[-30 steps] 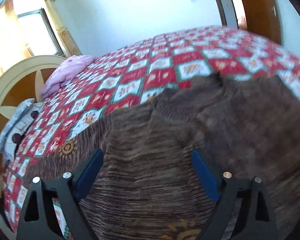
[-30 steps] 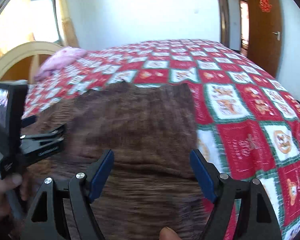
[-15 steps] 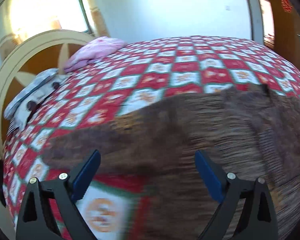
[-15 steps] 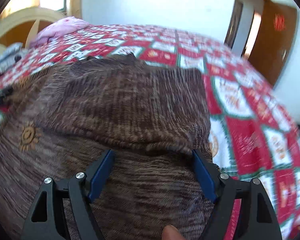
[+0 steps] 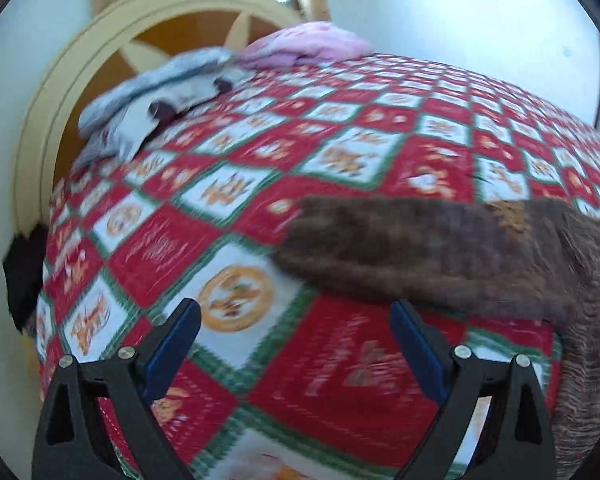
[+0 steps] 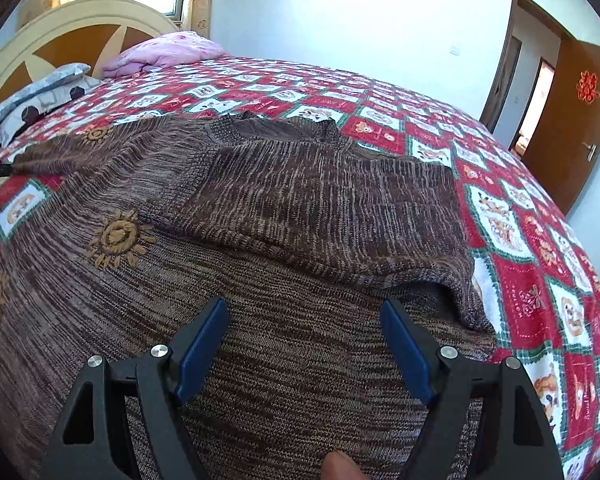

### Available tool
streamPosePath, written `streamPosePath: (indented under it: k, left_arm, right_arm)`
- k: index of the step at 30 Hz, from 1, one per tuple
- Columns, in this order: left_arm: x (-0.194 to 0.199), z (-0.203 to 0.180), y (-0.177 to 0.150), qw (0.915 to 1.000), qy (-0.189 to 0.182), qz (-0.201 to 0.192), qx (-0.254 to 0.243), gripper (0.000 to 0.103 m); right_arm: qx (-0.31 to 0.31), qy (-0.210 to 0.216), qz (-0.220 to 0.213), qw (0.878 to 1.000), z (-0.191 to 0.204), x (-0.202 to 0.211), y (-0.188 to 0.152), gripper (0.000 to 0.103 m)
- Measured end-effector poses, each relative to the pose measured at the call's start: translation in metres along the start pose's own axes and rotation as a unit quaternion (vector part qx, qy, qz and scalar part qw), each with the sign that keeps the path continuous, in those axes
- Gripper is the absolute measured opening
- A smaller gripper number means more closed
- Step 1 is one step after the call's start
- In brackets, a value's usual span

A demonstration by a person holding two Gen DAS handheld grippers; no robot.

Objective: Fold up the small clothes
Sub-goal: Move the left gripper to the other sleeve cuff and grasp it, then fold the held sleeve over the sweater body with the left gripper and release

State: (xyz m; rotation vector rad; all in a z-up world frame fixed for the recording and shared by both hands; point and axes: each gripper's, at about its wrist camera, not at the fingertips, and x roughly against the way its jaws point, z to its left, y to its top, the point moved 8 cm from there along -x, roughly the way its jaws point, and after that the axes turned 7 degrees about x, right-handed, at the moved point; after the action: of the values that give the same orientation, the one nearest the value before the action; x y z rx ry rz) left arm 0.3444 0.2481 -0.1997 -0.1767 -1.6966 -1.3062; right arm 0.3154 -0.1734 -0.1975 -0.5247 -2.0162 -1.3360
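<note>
Right up close, the right gripper (image 6: 304, 320) hangs over the body of the brown sweater (image 6: 260, 208), jaws spread wide, blue pads clear of the knit and nothing between them. A fingertip (image 6: 342, 465) peeks in at the very bottom edge of that view. Over on the left side, the left gripper (image 5: 296, 322) is also wide apart and empty, poised above bare bedspread (image 5: 340, 152), with the sweater's sleeve (image 5: 400, 240) lying just beyond its right pad. That view is blurred, so fine detail is lost.

Moving out, the sweater lies spread flat on the near half of the red, white and green checked bedspread. Its right sleeve is folded across the chest, and gold sun motifs (image 6: 118, 238) dot the left side. The left sleeve stretches out to the left, and a dark tip of the left gripper shows at its end in the right wrist view; contact is hard to judge.

Farther back, a grey patterned pillow (image 6: 40, 92) and a pink quilt (image 6: 164, 50) sit by the cream and brown headboard (image 6: 56, 32). At far right, a brown door (image 6: 572, 120) stands open against the white wall.
</note>
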Motion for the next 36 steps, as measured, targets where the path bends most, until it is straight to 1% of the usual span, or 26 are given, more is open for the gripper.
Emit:
streamPosePath:
  k: [2, 4, 6, 8, 9, 10, 11, 12, 13, 14, 16, 19, 22, 23, 24, 25, 26, 27, 28, 31, 33, 36]
  left_arm:
    - [-0.007, 0.014, 0.001, 0.9991, -0.017, 0.014, 0.036, 0.096]
    - [-0.013, 0.023, 0.002, 0.9958, -0.048, 0.027, 0.074, 0.094]
    - [-0.018, 0.027, 0.004, 0.9909, -0.076, 0.034, 0.106, 0.081]
    - [-0.02, 0.026, 0.007, 0.985, -0.105, 0.039, 0.131, 0.075]
    - [-0.02, 0.024, 0.01, 0.9824, -0.117, 0.037, 0.141, 0.068]
    - [-0.021, 0.019, 0.012, 0.9788, -0.136, 0.04, 0.148, 0.064]
    - [-0.022, 0.016, 0.014, 0.9755, -0.15, 0.046, 0.154, 0.058]
    - [-0.024, 0.011, 0.015, 0.9716, -0.165, 0.053, 0.161, 0.055]
    - [-0.026, 0.006, 0.016, 0.9684, -0.176, 0.058, 0.168, 0.054]
    - [-0.029, 0.001, 0.017, 0.9676, -0.178, 0.061, 0.168, 0.054]
    - [-0.033, -0.003, 0.02, 0.9691, -0.172, 0.06, 0.166, 0.054]
    - [-0.042, -0.006, 0.023, 0.9659, -0.172, 0.065, 0.182, 0.054]
    - [-0.049, -0.007, 0.03, 0.9661, -0.167, 0.062, 0.187, 0.054]
    - [-0.05, -0.006, 0.031, 0.9665, -0.164, 0.062, 0.188, 0.051]
    - [-0.052, -0.006, 0.033, 0.967, -0.158, 0.061, 0.19, 0.042]
    - [-0.051, -0.005, 0.033, 0.9672, -0.156, 0.06, 0.191, 0.036]
    - [-0.052, -0.004, 0.034, 0.9665, -0.159, 0.061, 0.192, 0.021]
    - [-0.053, -0.005, 0.035, 0.9644, -0.17, 0.064, 0.192, 0.013]
    - [-0.052, -0.004, 0.036, 0.9614, -0.184, 0.066, 0.194, 0.013]
    - [-0.045, -0.002, 0.04, 0.9571, -0.203, 0.052, 0.2, 0.012]
    - [-0.037, -0.002, 0.043, 0.9591, -0.203, 0.039, 0.194, 0.011]
    - [-0.026, -0.006, 0.05, 0.9581, -0.211, 0.027, 0.191, 0.011]
  right_arm:
    - [-0.005, 0.003, 0.0, 1.0, 0.003, -0.002, 0.0, 0.079]
    - [-0.012, 0.007, 0.001, 1.0, 0.002, -0.004, -0.002, 0.08]
    - [-0.017, 0.008, 0.002, 1.0, 0.001, -0.004, -0.003, 0.081]
    - [-0.017, 0.006, 0.002, 1.0, 0.001, -0.004, -0.003, 0.081]
    - [-0.017, 0.005, 0.001, 1.0, 0.001, -0.004, -0.004, 0.081]
    - [-0.016, 0.003, 0.001, 1.0, 0.001, -0.004, -0.004, 0.082]
    - [-0.016, 0.002, 0.001, 1.0, 0.001, -0.004, -0.004, 0.082]
    - [-0.016, 0.001, 0.001, 1.0, 0.001, -0.004, -0.004, 0.082]
    - [-0.016, 0.0, 0.001, 1.0, 0.001, -0.004, -0.004, 0.082]
    - [-0.016, -0.001, 0.001, 1.0, 0.0, -0.004, -0.004, 0.083]
    - [-0.017, -0.002, 0.001, 1.0, 0.0, -0.004, -0.004, 0.083]
    - [-0.017, -0.004, 0.001, 1.0, -0.001, -0.004, -0.004, 0.083]
    - [-0.018, -0.003, 0.001, 1.0, -0.001, -0.004, -0.004, 0.083]
    - [-0.018, -0.003, 0.001, 1.0, -0.001, -0.004, -0.004, 0.083]
    - [-0.019, -0.003, 0.001, 1.0, 0.0, -0.004, -0.004, 0.083]
    - [-0.019, -0.004, 0.001, 1.0, -0.001, -0.004, -0.004, 0.083]
    - [-0.019, -0.004, 0.001, 1.0, 0.0, -0.004, -0.004, 0.084]
    - [-0.019, -0.004, 0.001, 1.0, -0.001, -0.004, -0.004, 0.084]
    - [-0.019, -0.004, 0.001, 1.0, -0.001, -0.004, -0.004, 0.084]
    - [-0.02, -0.004, 0.001, 1.0, -0.001, -0.004, -0.005, 0.084]
    - [-0.02, -0.005, 0.001, 1.0, -0.001, -0.004, -0.005, 0.084]
    - [-0.02, -0.005, 0.001, 1.0, -0.001, -0.004, -0.005, 0.084]
